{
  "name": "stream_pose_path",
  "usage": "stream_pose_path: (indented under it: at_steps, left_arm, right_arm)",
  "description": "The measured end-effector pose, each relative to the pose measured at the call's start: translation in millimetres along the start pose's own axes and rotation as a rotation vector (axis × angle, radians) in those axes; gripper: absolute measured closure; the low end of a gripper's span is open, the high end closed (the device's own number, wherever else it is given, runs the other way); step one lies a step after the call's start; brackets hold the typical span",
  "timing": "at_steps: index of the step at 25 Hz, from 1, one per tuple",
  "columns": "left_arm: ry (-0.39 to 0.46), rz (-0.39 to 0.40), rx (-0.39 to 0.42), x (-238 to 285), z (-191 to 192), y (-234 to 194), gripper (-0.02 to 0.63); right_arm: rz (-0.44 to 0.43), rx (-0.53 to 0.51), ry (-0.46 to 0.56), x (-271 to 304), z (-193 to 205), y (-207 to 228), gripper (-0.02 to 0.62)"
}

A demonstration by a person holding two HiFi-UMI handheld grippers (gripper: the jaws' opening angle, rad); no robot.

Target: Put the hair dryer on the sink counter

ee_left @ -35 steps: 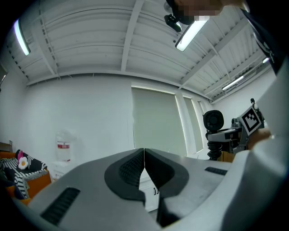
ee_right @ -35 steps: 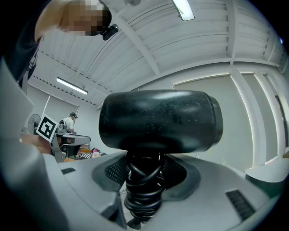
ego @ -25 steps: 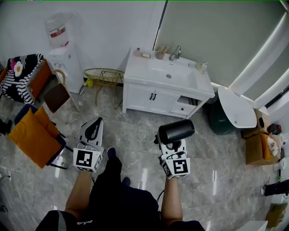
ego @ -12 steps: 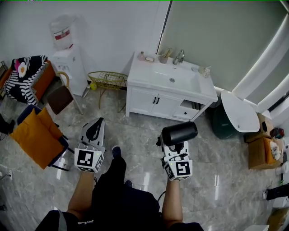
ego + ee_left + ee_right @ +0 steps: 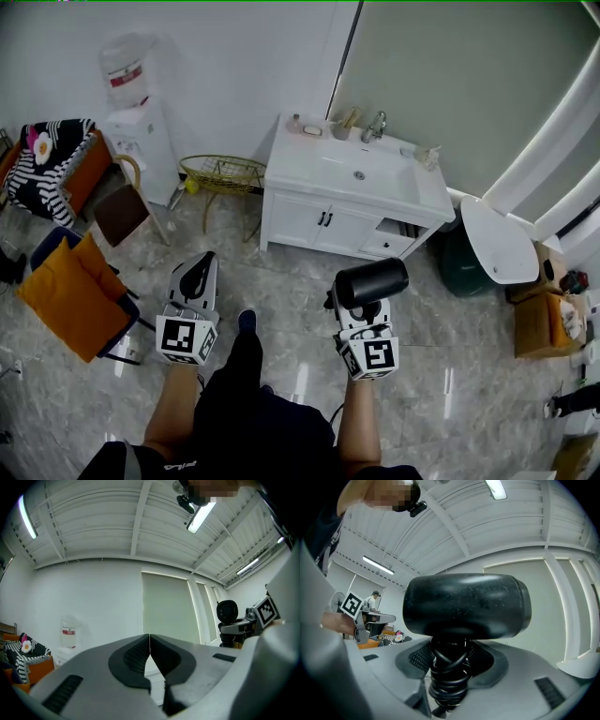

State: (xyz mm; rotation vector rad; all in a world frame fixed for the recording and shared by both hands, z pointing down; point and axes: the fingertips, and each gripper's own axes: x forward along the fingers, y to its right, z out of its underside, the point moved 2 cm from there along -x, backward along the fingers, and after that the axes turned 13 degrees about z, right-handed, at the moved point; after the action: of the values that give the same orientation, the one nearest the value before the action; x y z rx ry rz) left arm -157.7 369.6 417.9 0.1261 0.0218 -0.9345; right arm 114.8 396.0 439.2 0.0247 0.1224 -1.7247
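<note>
A black hair dryer (image 5: pixel 368 281) stands upright in my right gripper (image 5: pixel 359 302), its barrel lying crosswise above the jaws. In the right gripper view the jaws are shut on the hair dryer (image 5: pixel 466 606) handle, which has its cord wound round it. My left gripper (image 5: pixel 194 277) is shut with nothing in it; its pads meet in the left gripper view (image 5: pixel 149 654). The white sink counter (image 5: pixel 412 188) with a basin and tap stands ahead against the wall, some way beyond both grippers.
Small bottles and a cup line the counter's back edge (image 5: pixel 330 127). A wire basket table (image 5: pixel 220 169) and a water dispenser (image 5: pixel 131 103) stand left of the cabinet. A chair with an orange cushion (image 5: pixel 66 291) is at left, a white round table (image 5: pixel 495 239) at right.
The person has stepped forward across the floor; both grippers moved with them toward the sink cabinet. The hair dryer stays in the right gripper.
</note>
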Motion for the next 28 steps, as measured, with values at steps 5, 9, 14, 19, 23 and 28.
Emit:
stream_pose_path:
  at_steps: [5, 9, 14, 19, 23, 28]
  left_arm:
    - [-0.004, 0.008, -0.025, 25, 18, -16, 0.58]
    - [-0.021, 0.006, -0.02, 55, 32, -37, 0.58]
    - [-0.033, -0.005, -0.02, 94, 46, -75, 0.58]
    - [-0.04, -0.008, -0.027, 141, 50, -113, 0.58]
    - [-0.039, -0.002, -0.023, 182, 49, -148, 0.58]
    - [-0.035, -0.001, -0.011, 230, 45, -194, 0.58]
  right_arm:
    - [-0.008, -0.026, -0.006, 30, 7, -1, 0.377]
    - [-0.005, -0.019, -0.032, 65, 19, 4, 0.377]
    - [-0.01, -0.025, -0.027, 121, 26, 9, 0.377]
    - [-0.014, -0.024, -0.057, 183, 31, 16, 0.377]
    - [-0.005, -0.024, -0.065, 237, 28, 20, 0.377]
    - [-0.005, -0.009, -0.053, 304, 24, 24, 0.376]
